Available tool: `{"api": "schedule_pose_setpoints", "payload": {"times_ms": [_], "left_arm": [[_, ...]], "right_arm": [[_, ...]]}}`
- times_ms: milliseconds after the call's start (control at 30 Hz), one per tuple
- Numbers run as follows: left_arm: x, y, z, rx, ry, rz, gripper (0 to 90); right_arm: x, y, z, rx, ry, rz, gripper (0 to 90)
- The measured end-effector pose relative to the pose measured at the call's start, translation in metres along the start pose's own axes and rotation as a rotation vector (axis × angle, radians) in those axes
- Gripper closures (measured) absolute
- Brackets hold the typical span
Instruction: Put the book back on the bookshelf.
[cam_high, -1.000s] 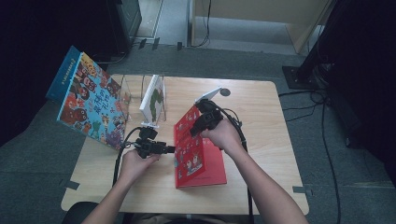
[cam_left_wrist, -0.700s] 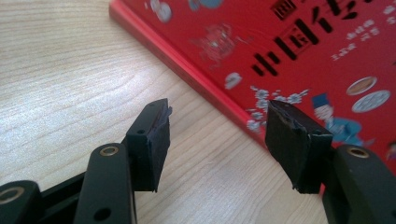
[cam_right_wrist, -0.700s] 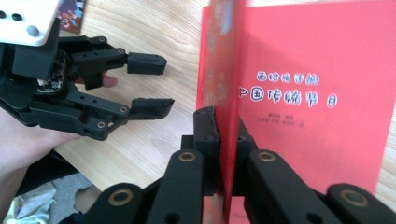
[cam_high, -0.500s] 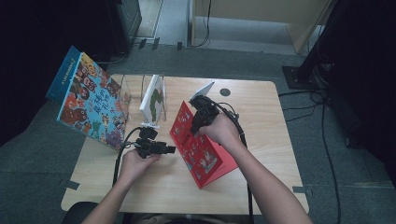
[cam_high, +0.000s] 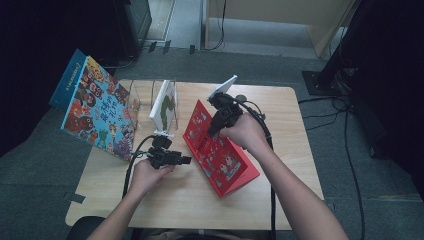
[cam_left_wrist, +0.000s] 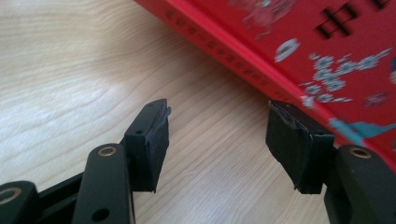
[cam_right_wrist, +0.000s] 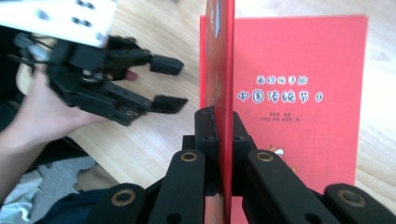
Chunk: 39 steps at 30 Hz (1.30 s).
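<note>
A red picture book (cam_high: 220, 160) lies on the wooden table (cam_high: 290, 125). My right gripper (cam_high: 212, 131) is shut on the far left edge of its cover. That cover stands raised and tilted. In the right gripper view the cover (cam_right_wrist: 219, 56) runs edge-on between the jaws of my right gripper (cam_right_wrist: 219, 121), and a red title page (cam_right_wrist: 299, 102) lies flat beyond it. My left gripper (cam_high: 187, 160) rests on the table just left of the book, open and holding nothing. In the left gripper view the book's edge (cam_left_wrist: 303, 42) lies beside the right jaw of my left gripper (cam_left_wrist: 217, 135).
A large colourful picture book (cam_high: 95, 115) leans off the table's left edge. A white and green book (cam_high: 165, 105) stands upright in a clear rack (cam_high: 140, 95) at the back left. Bare wood stretches along the near edge and the right side.
My right gripper has risen with the cover's edge, so the red cover went from flat to steeply tilted. The left gripper has stayed put.
</note>
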<state>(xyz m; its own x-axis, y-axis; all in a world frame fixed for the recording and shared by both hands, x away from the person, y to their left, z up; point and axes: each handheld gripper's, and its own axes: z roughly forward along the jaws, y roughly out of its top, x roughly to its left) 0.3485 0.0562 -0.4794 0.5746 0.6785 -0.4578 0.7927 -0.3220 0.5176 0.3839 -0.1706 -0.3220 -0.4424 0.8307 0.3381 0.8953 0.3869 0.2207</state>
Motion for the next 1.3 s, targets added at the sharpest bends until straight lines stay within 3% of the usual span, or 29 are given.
{"api": "schedule_pose_setpoints", "payload": {"times_ms": [233,367,633,767,900,1000,1033,1167,1300], "left_arm": [[-0.009,0.013,-0.003,-0.023,-0.038,0.036,37.0],[-0.012,0.017,-0.006,-0.073,-0.062,0.045,35.9],[-0.008,0.020,-0.004,-0.108,-0.131,0.033,32.7],[-0.006,0.022,-0.003,-0.116,-0.169,0.020,28.4],[-0.005,0.024,-0.003,-0.115,-0.174,0.034,19.4],[-0.002,0.025,-0.001,-0.112,-0.209,0.044,15.3],[-0.002,0.025,-0.001,-0.105,-0.204,0.067,13.4],[0.000,0.025,0.000,-0.092,-0.222,0.077,10.8],[0.003,0.029,0.000,-0.111,-0.280,0.009,8.8]], "right_arm": [[-0.001,-0.004,-0.018,-0.043,0.022,-0.017,88.2],[0.001,-0.005,-0.021,-0.040,0.033,-0.044,88.2],[0.003,-0.004,-0.021,-0.056,0.044,-0.061,88.0],[0.002,-0.005,-0.022,-0.067,0.059,-0.064,87.9],[0.002,-0.007,-0.023,-0.076,0.074,-0.075,87.5],[0.003,-0.009,-0.024,-0.087,0.080,-0.101,87.5],[0.003,-0.010,-0.024,-0.087,0.084,-0.105,87.4],[0.004,-0.013,-0.023,-0.084,0.097,-0.130,87.3],[0.005,-0.016,-0.024,-0.097,0.105,-0.137,86.8]]}}
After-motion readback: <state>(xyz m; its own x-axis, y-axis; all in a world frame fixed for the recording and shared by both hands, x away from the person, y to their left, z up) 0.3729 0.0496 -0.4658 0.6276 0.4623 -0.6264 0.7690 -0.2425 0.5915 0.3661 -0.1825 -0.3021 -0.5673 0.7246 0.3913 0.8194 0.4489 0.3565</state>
